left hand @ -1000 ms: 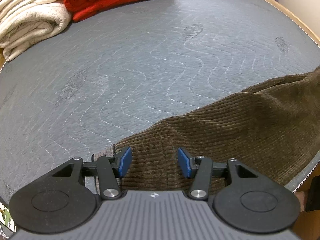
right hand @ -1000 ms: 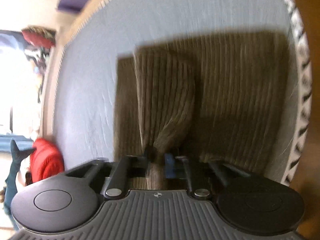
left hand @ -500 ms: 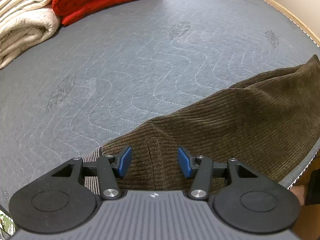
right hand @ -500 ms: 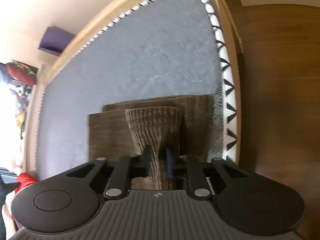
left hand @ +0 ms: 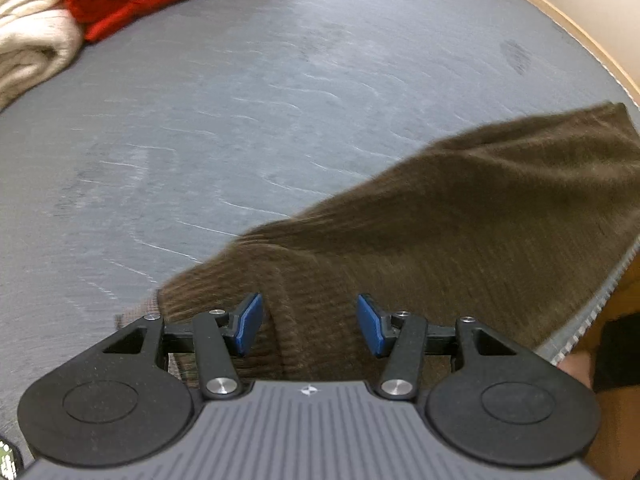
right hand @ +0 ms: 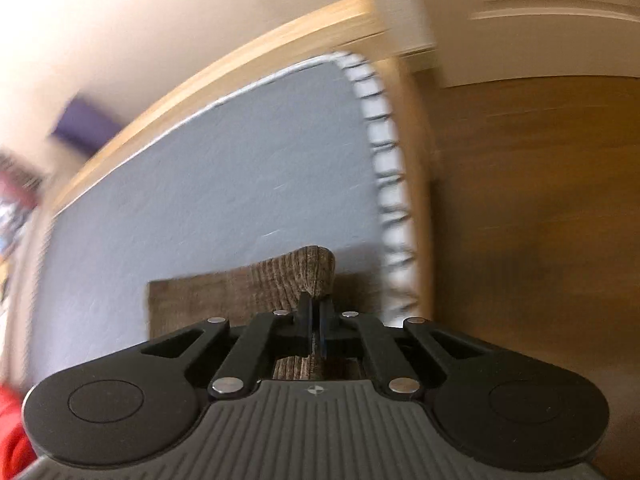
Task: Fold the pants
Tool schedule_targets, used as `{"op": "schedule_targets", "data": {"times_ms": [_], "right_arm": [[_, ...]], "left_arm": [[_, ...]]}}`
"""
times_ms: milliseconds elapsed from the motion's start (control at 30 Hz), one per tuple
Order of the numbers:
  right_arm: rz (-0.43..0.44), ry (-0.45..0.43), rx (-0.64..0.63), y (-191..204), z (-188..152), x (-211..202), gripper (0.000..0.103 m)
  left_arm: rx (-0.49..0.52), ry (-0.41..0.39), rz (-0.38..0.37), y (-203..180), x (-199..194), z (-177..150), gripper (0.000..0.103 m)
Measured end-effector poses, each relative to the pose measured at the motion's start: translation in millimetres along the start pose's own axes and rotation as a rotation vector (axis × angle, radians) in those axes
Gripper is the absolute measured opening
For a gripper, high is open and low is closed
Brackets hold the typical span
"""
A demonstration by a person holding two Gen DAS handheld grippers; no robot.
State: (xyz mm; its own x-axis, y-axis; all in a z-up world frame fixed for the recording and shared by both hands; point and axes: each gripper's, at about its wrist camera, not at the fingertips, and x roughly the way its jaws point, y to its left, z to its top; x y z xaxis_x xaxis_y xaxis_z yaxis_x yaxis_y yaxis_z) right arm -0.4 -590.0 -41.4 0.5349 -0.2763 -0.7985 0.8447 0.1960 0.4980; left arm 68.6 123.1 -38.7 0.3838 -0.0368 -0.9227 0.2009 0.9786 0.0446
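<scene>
Surface: grey quilted mattress (left hand: 280, 100), wood frame at far right edge.
Pants (left hand: 460, 220): brown corduroy, lying near right edge.
Left gripper (left hand: 310, 322): spread over waist fold, nothing pinched.
Right gripper (right hand: 316, 322): pressed together, pinching raised corduroy.
Tip: keep edges aligned, lay fold flat before releasing.

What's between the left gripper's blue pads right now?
In the left wrist view, a raised fold of the brown corduroy pants lies between the left gripper's open pads, untouched.

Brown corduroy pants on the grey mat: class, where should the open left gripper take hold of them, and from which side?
Grip the raised ridge of the pants between the left gripper's blue pads, coming down from above. The fold stands up off the mat there, so both pads can close on it; elsewhere the cloth lies flat.
</scene>
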Motion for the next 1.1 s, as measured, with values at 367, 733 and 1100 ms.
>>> {"op": "schedule_targets", "data": {"times_ms": [367, 733, 1100], "right_arm": [[-0.016, -0.153, -0.172, 43.0, -5.2, -16.8, 0.023], [0.301, 0.212, -0.454, 140.3, -84.9, 50.6, 0.04], [0.015, 0.107, -0.564, 185.0, -119.0, 92.7, 0.012]], "left_arm": [[0.168, 0.241, -0.078, -13.8, 49.3, -49.2, 0.059], [-0.028, 0.091, -0.111, 31.4, 22.3, -27.7, 0.059], [-0.092, 0.017, -0.08, 34.4, 27.7, 9.2, 0.06]]}}
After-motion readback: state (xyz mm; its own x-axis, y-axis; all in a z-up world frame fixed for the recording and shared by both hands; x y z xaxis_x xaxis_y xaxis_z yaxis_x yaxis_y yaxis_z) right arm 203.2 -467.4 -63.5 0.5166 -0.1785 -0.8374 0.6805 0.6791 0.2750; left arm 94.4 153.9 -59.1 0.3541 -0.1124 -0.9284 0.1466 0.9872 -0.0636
